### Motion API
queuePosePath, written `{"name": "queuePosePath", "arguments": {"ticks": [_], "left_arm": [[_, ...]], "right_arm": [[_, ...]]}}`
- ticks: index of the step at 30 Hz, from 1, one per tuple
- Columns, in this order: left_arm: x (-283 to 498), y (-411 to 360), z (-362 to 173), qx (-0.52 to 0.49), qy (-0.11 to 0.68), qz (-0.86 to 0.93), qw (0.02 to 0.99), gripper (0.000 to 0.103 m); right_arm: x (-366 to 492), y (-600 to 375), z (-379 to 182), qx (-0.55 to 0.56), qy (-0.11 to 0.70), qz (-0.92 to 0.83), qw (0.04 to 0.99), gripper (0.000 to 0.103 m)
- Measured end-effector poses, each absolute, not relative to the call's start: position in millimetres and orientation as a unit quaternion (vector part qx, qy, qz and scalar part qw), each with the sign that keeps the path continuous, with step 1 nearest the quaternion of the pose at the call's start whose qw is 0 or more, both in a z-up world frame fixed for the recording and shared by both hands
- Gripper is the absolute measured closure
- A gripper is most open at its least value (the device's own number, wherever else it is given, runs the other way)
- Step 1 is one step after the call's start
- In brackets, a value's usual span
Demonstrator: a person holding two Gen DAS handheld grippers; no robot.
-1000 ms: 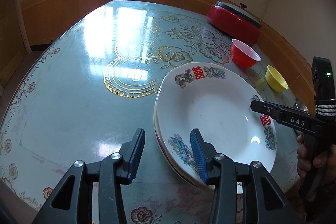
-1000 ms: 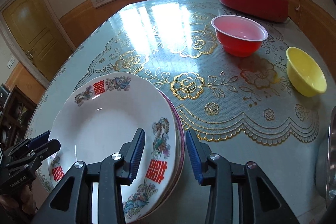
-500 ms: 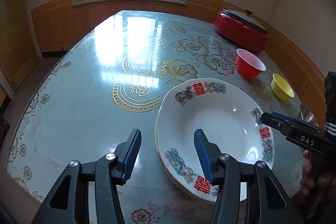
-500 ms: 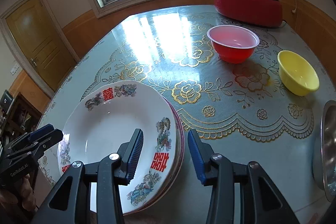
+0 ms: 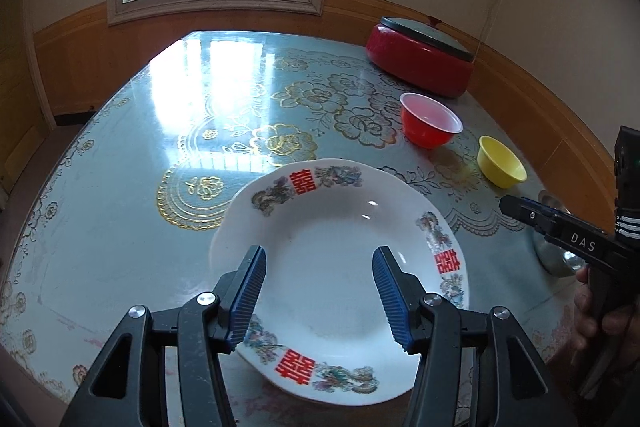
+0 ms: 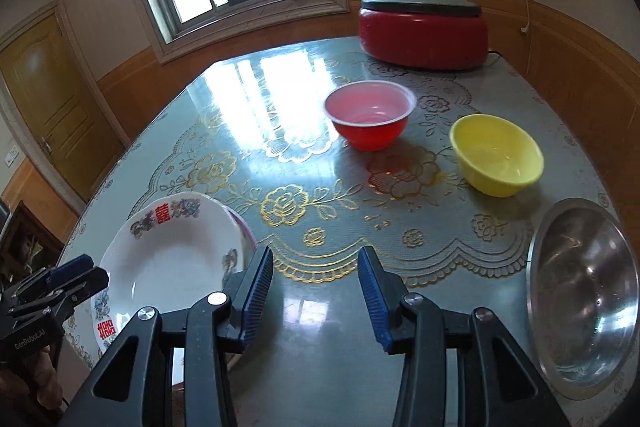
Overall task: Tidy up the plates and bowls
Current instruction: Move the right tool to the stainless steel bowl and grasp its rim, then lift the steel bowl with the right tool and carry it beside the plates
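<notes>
Left wrist view: left gripper fingers have been widening, spread empty above the white plate.

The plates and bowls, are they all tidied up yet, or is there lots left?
Partly. The plates already sit in one stack; a second rim shows under the top one in the right wrist view. Nothing is in hand: the left gripper, whose jaws have just been opening, and the right gripper are both empty. Left: the red bowl, yellow bowl and steel bowl stand apart, unstacked.
</notes>
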State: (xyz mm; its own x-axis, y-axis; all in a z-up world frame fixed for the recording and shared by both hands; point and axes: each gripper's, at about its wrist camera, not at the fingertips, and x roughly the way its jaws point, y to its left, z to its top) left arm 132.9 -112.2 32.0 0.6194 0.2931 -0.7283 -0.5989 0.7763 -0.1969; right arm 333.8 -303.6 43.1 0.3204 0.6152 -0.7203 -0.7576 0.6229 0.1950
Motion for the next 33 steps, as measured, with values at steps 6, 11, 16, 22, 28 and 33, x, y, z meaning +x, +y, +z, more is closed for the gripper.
{"name": "queuePosePath", "arguments": {"ticks": [6,11,16,22,28,33], "left_arm": [[158,-133,32,-0.203,0.36,0.212,0.885,0.047],[178,-147,25,-0.201,0.377,0.186,0.885,0.047],[192,-160,25,-0.192,0.381,0.167,0.889,0.047],[209,-170,23,-0.186,0.387,0.159,0.889,0.046],[220,-174,20,-0.184,0.396,0.167,0.884,0.046],[235,-186,23,-0.173,0.394,0.147,0.891,0.047]], "right_arm": [[374,-358,59,-0.052,0.389,0.359,0.847,0.059],[415,-417,69,-0.023,0.384,0.269,0.883,0.059],[459,-473,68,0.021,0.4,0.192,0.896,0.059],[509,-520,36,0.086,0.452,0.145,0.876,0.059],[518,-517,13,0.102,0.482,0.175,0.853,0.054],[510,-501,9,0.082,0.485,0.211,0.845,0.054]]}}
